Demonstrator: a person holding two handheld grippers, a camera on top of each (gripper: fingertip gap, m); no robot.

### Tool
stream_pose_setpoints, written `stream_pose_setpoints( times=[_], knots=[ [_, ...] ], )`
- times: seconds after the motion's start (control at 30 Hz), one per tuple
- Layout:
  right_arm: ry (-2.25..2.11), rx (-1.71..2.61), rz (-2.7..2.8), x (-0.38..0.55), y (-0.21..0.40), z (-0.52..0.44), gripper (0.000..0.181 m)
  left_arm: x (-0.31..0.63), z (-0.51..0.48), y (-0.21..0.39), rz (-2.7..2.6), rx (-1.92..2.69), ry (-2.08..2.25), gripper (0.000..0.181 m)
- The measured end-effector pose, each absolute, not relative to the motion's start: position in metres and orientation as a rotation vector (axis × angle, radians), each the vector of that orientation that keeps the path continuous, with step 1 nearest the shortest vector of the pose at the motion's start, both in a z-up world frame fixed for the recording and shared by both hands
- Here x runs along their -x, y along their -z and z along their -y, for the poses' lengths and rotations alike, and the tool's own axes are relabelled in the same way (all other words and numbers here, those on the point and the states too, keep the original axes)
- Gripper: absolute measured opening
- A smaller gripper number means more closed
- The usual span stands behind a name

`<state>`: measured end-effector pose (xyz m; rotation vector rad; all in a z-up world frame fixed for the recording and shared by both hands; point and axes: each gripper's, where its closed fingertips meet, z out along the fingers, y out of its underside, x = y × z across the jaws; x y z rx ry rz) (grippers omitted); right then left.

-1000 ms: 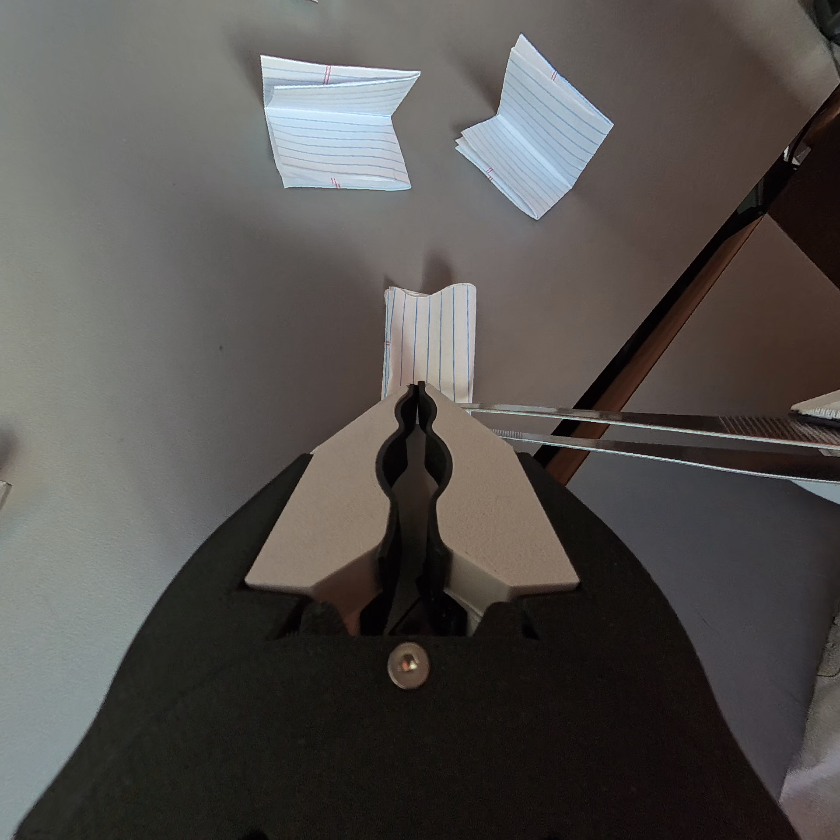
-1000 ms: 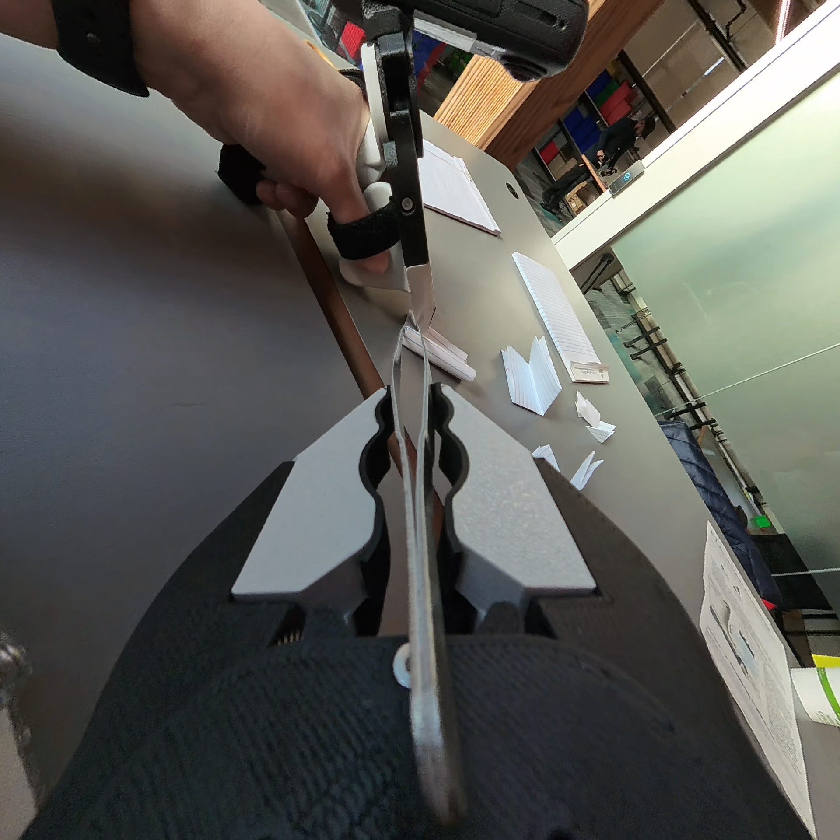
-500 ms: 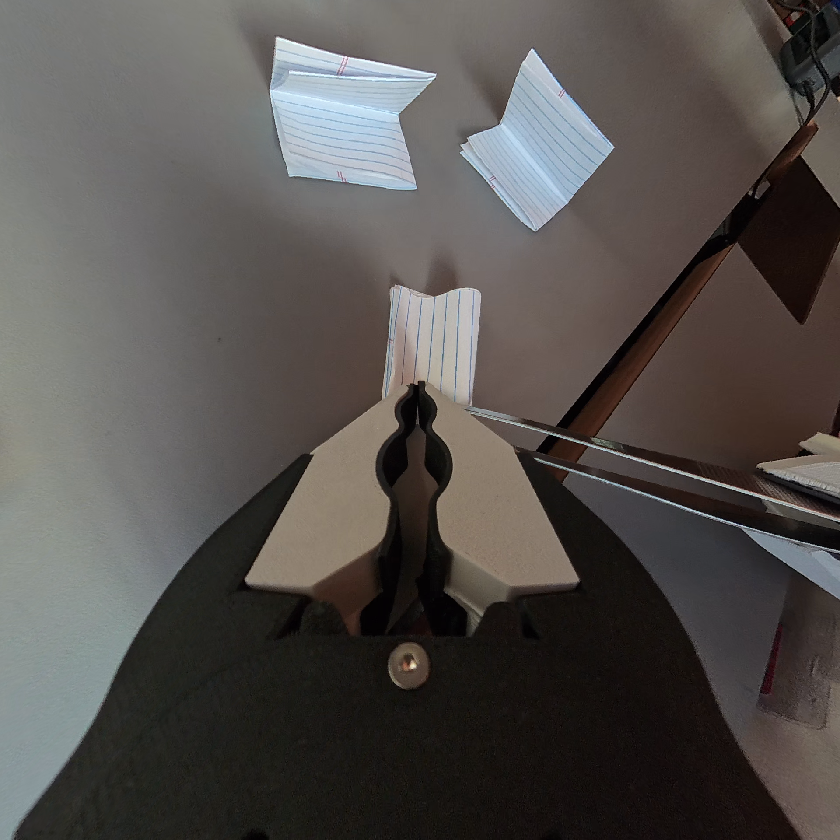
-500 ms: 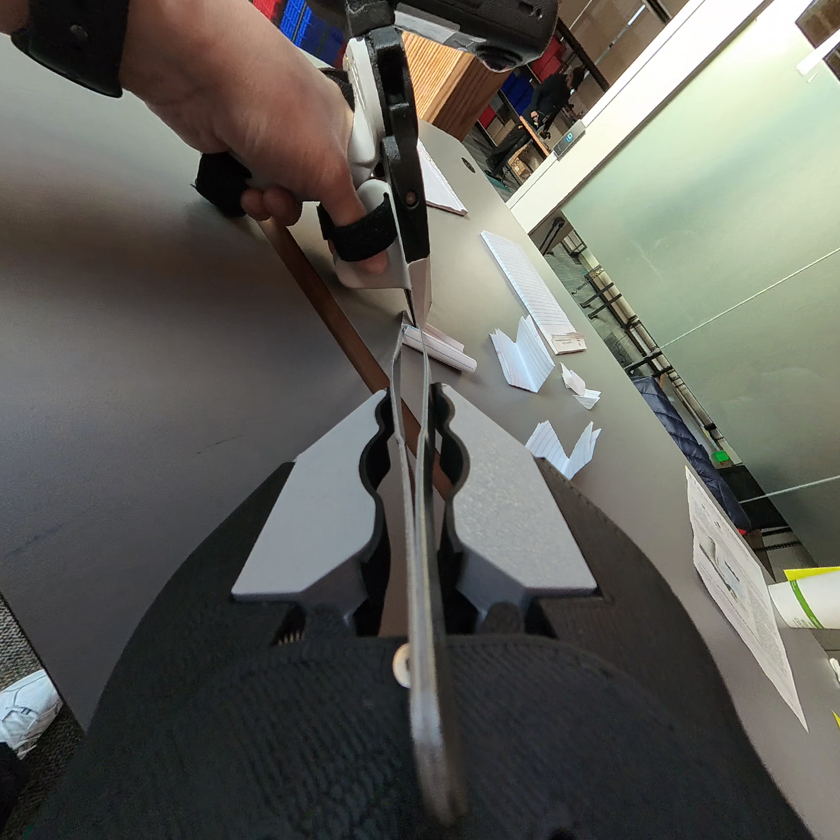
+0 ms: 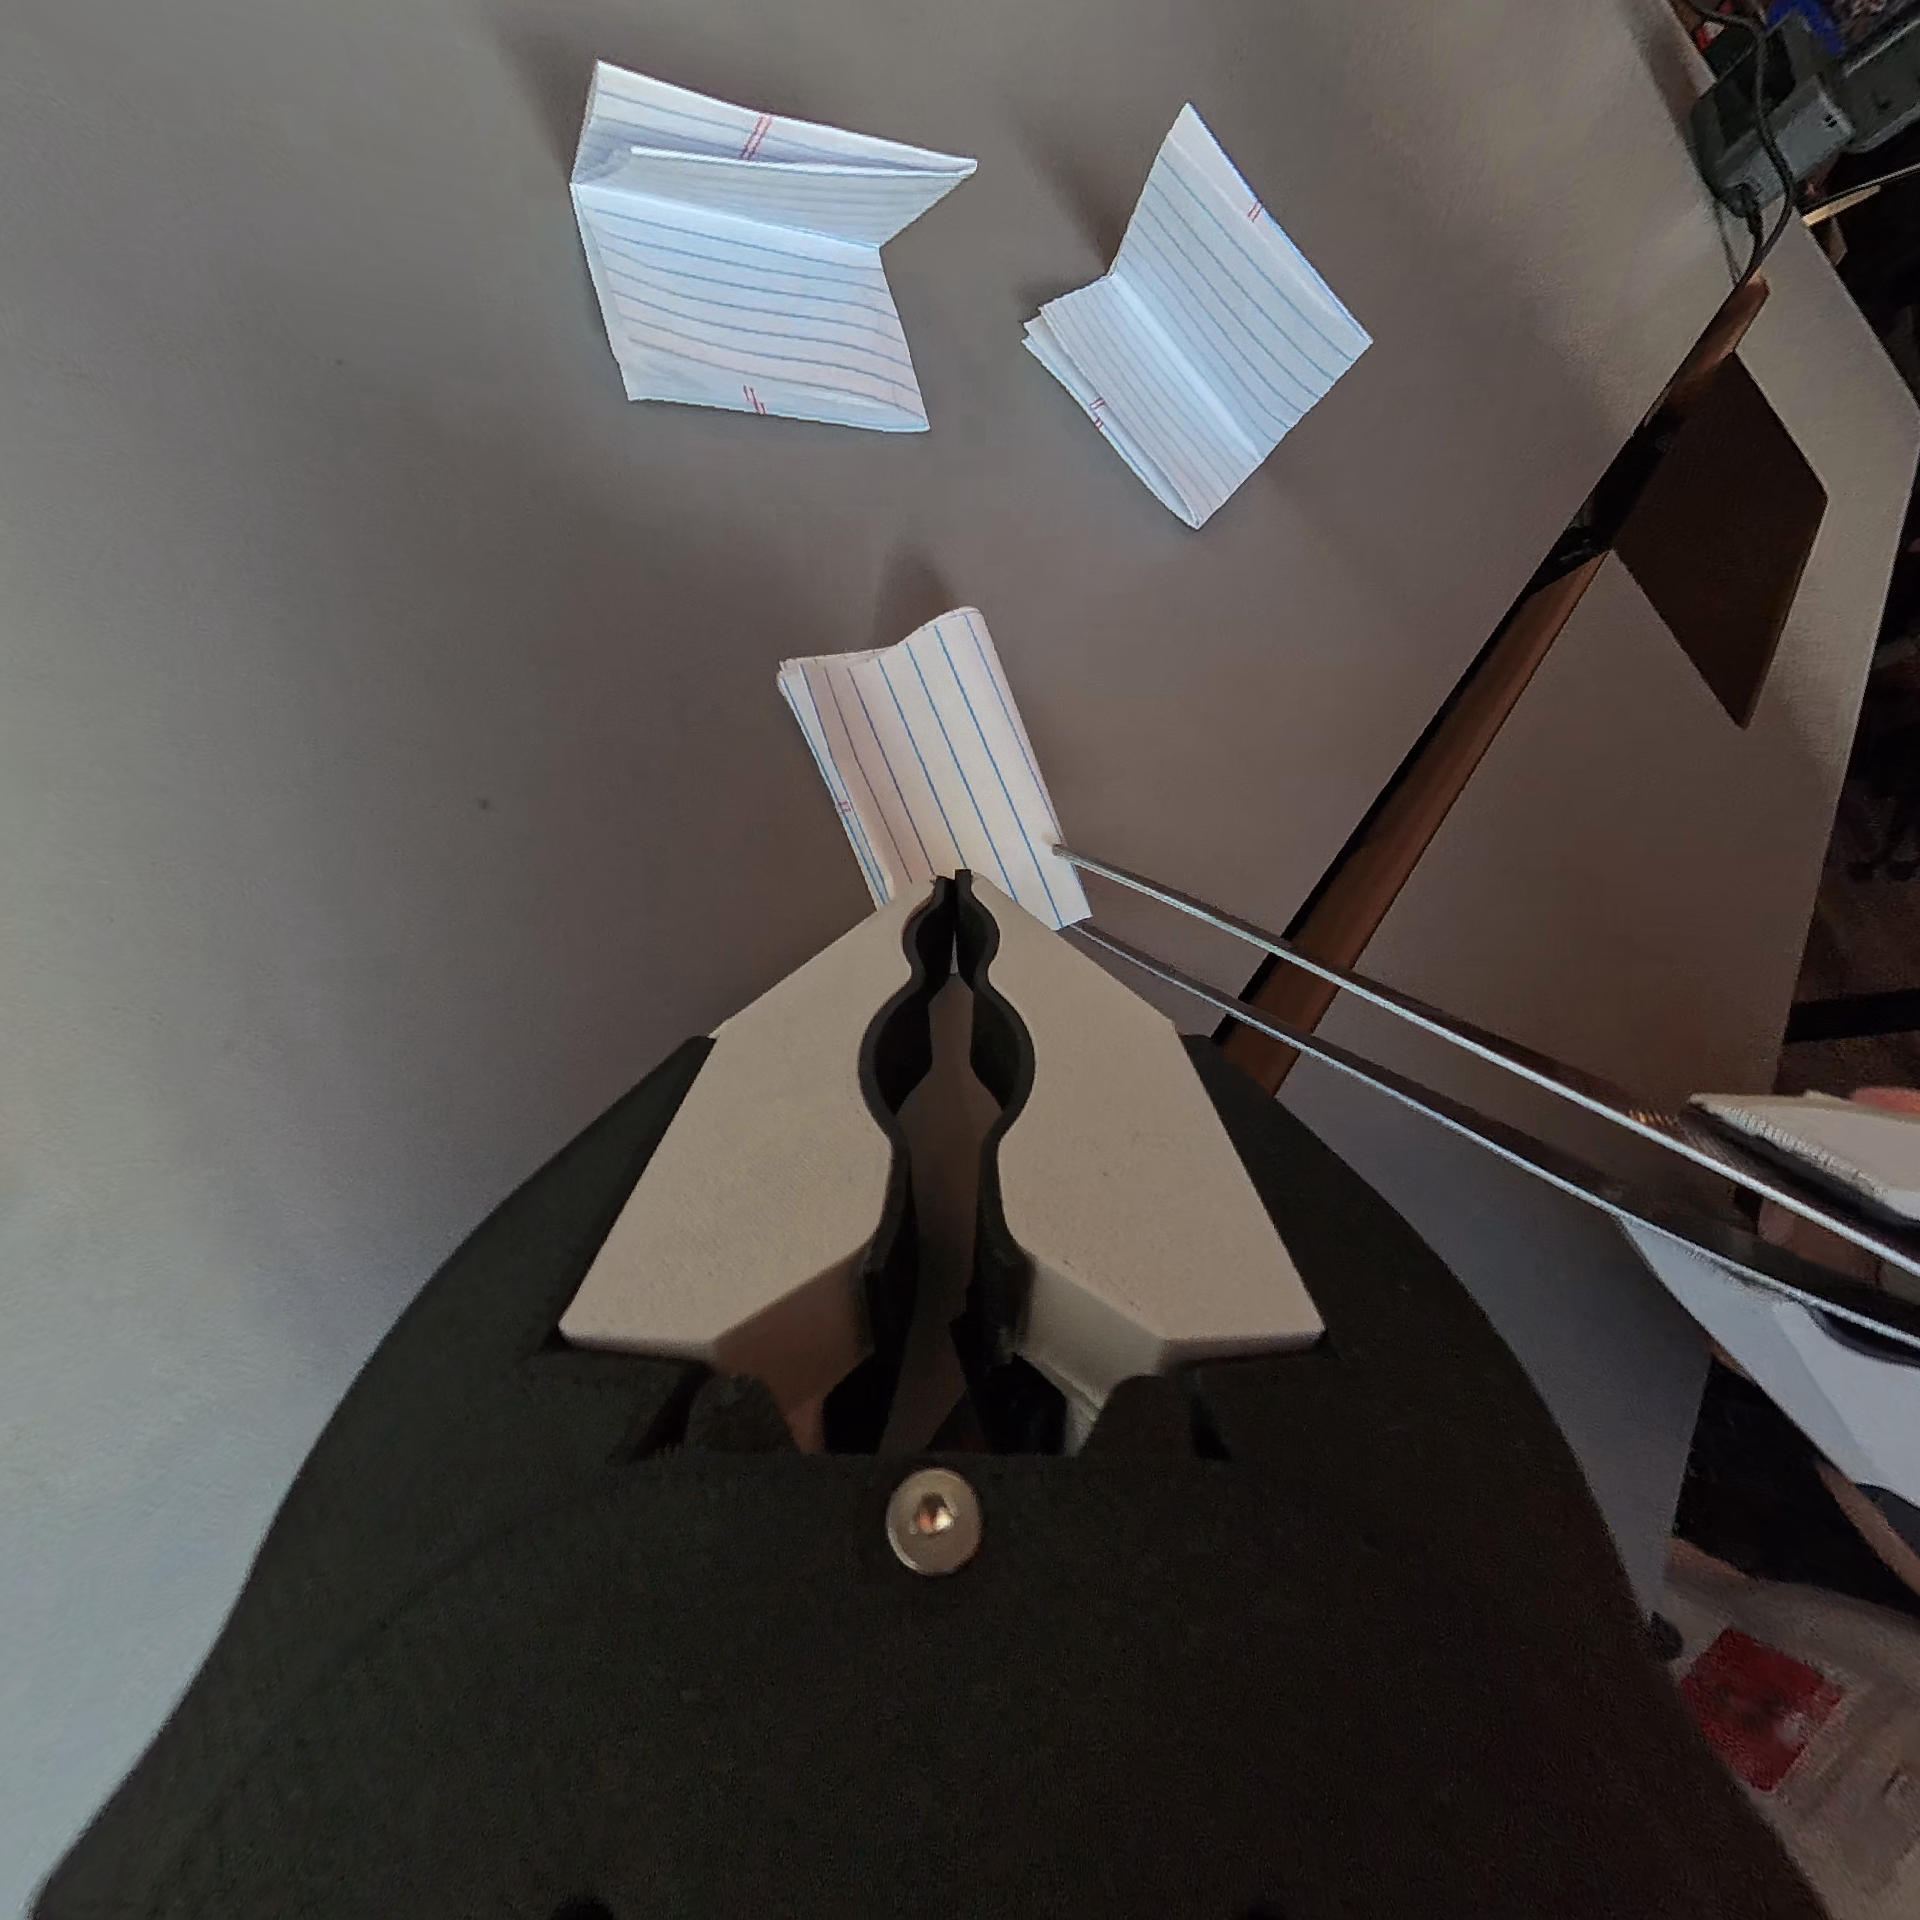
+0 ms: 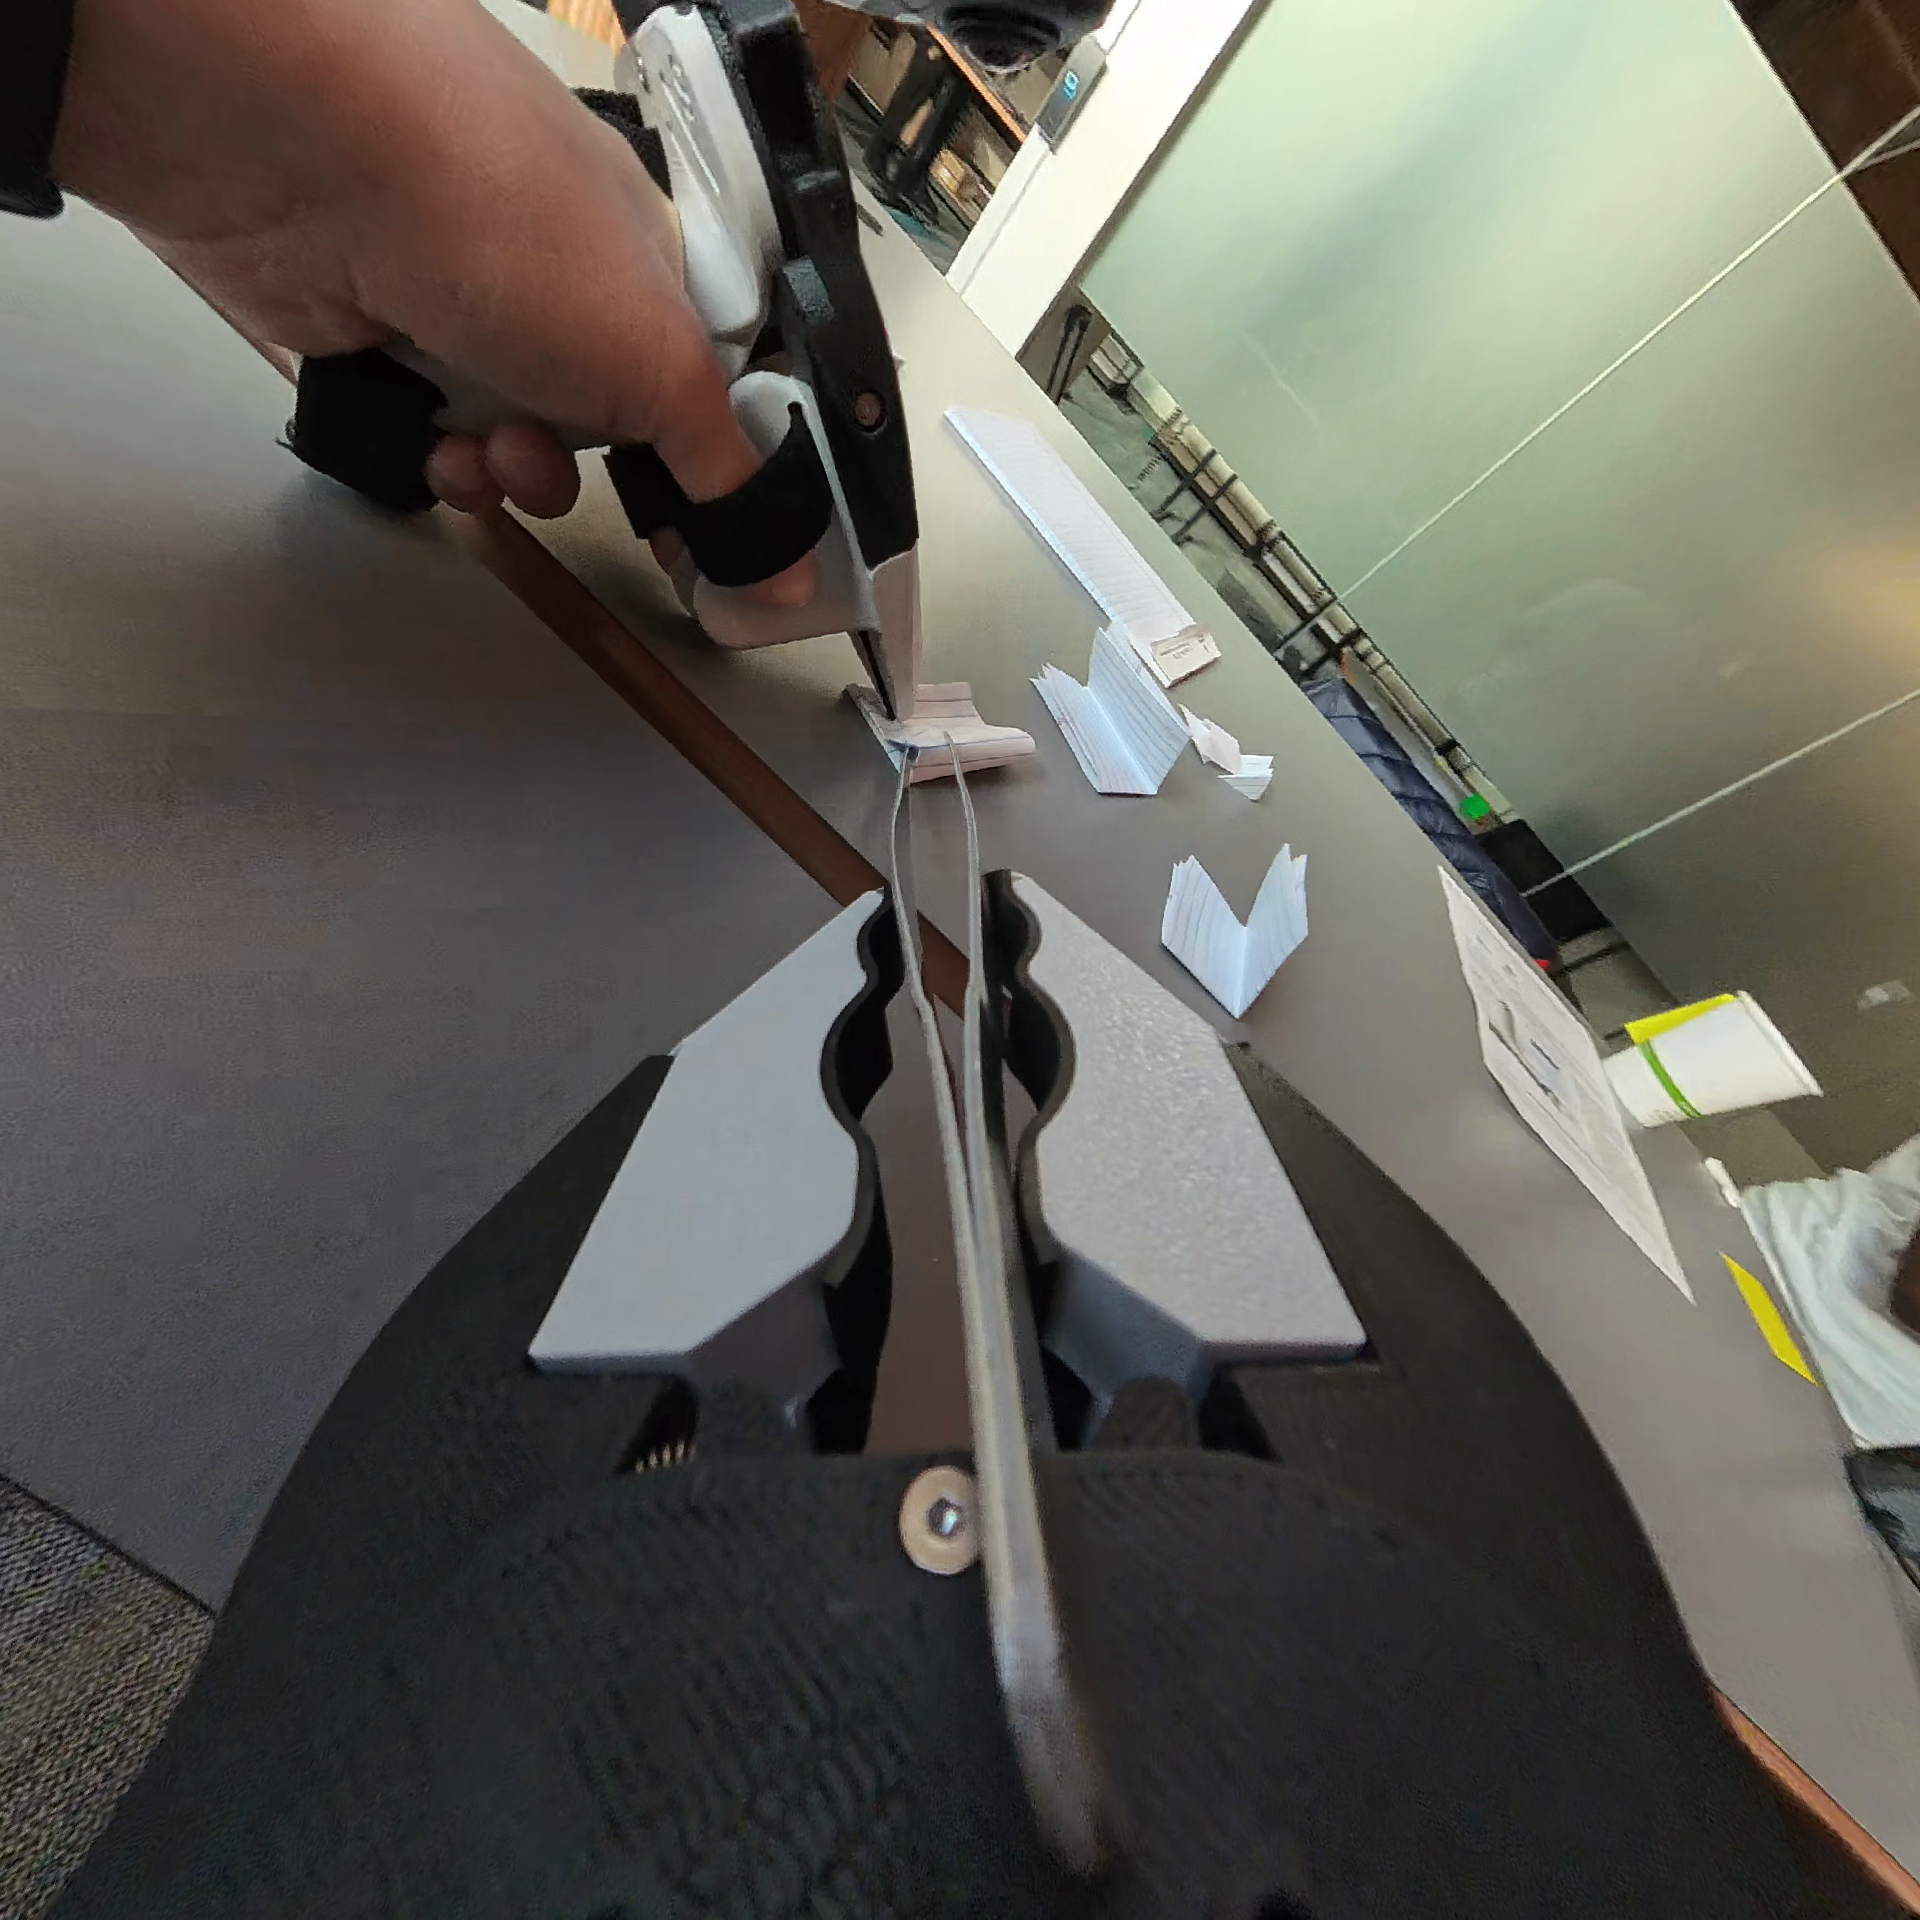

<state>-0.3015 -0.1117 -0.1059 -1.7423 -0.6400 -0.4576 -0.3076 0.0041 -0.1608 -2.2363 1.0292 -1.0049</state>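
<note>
Two grippers meet at one folded lined paper (image 5: 935,769) on the grey table (image 5: 312,727). Left gripper (image 5: 954,883) pinches it closed, hiding its near edge. Right gripper (image 6: 940,899) clasps metal tweezers (image 6: 961,1039), whose tips seemingly touch the paper's corner.

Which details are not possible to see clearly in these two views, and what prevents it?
- Right wrist view: whether the tips of the tweezers pinch the folded paper or only touch it; too small and far off.
- Right wrist view: the white object at the right edge; blurred and cut off.
- Left wrist view: the near edge of the folded paper; hidden behind the shut left tongs.
</note>
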Motion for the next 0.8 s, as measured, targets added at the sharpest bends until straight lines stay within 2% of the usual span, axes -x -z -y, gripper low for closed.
stream_pose_setpoints(
  times=[0.23,0.53,0.8],
  knots=[
    [0.794,1.781,0.565,0.328,0.111,0.111,0.017,0.306,-0.004,0.161,-1.065,2.214,0.99,0.0],
    [1.026,1.786,0.555,0.338,0.119,0.095,0.017,0.303,-0.005,0.161,-1.076,2.215,1.01,0.0],
    [1.041,1.808,0.544,0.332,0.118,0.09,0.014,0.302,-0.006,0.161,-1.09,2.216,1.018,0.0]
  ],
)
